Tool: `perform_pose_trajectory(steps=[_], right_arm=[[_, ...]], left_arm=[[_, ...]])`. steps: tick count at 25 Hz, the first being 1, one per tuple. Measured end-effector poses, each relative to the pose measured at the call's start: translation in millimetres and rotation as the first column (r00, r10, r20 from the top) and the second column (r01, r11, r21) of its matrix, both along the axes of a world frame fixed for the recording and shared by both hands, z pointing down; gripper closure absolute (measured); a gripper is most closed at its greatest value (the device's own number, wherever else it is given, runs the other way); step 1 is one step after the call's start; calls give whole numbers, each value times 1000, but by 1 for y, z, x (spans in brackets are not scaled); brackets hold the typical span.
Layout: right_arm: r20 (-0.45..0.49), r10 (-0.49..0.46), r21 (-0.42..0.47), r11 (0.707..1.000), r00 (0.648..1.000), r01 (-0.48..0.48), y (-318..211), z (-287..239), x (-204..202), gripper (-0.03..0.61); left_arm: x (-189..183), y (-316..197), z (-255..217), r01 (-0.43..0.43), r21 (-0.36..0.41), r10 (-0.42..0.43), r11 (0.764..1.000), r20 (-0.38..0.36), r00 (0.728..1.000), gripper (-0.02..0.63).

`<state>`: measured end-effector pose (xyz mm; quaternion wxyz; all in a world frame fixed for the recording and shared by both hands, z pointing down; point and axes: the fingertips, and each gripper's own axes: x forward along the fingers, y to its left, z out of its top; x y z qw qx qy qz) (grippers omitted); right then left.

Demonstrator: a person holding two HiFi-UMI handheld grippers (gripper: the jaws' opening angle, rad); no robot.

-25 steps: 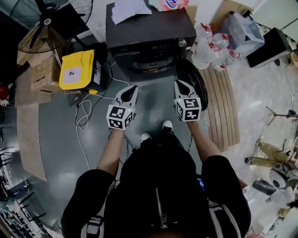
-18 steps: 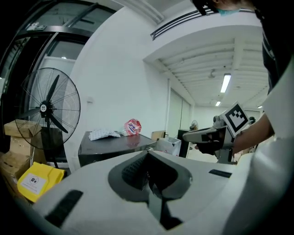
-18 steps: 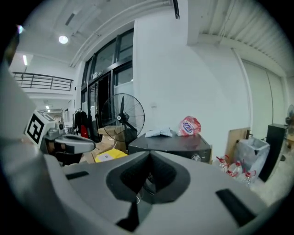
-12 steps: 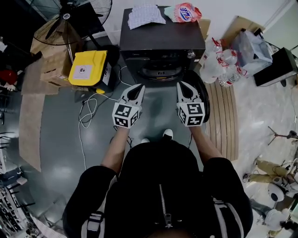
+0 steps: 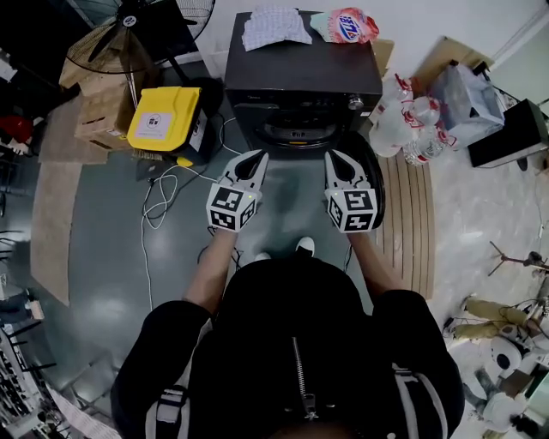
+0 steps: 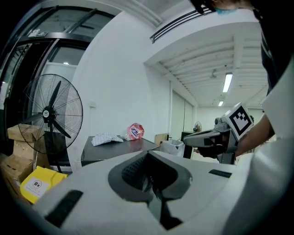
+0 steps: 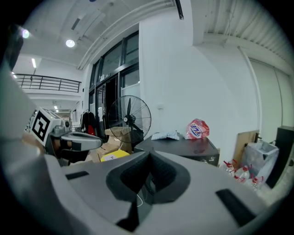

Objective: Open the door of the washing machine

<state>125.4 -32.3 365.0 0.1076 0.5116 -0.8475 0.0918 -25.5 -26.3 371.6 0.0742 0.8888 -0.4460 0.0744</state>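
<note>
The dark washing machine (image 5: 300, 73) stands at the top of the head view, its drum opening (image 5: 296, 130) facing me. Its round dark door (image 5: 376, 176) stands swung out to the right, beside my right gripper. My left gripper (image 5: 256, 159) and right gripper (image 5: 333, 159) are held side by side in the air before the machine, both shut with nothing between the jaws. In the left gripper view the left gripper (image 6: 151, 178) points past the machine's top (image 6: 115, 148). In the right gripper view the right gripper (image 7: 144, 182) points at the machine (image 7: 183, 149).
A folded cloth (image 5: 274, 26) and a detergent bag (image 5: 347, 24) lie on the machine. At the left are a standing fan (image 5: 129, 30), cardboard boxes (image 5: 103, 107), a yellow box (image 5: 163, 120) and floor cables (image 5: 159, 201). At the right are water bottles (image 5: 403, 120) and a wooden board (image 5: 412, 223).
Both grippers have risen a little in front of the machine and stayed shut. The head view has shifted, so the machine sits further right in the picture.
</note>
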Motion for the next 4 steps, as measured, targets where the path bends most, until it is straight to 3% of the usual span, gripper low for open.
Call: perform_pose_trajectory(steps=[4], right_arm=[[16,4,-9,1000,1000,-4,6,5,-2,578]], left_arm=[[-2,4,4,-5,-12,5,1000,16,1000,609]])
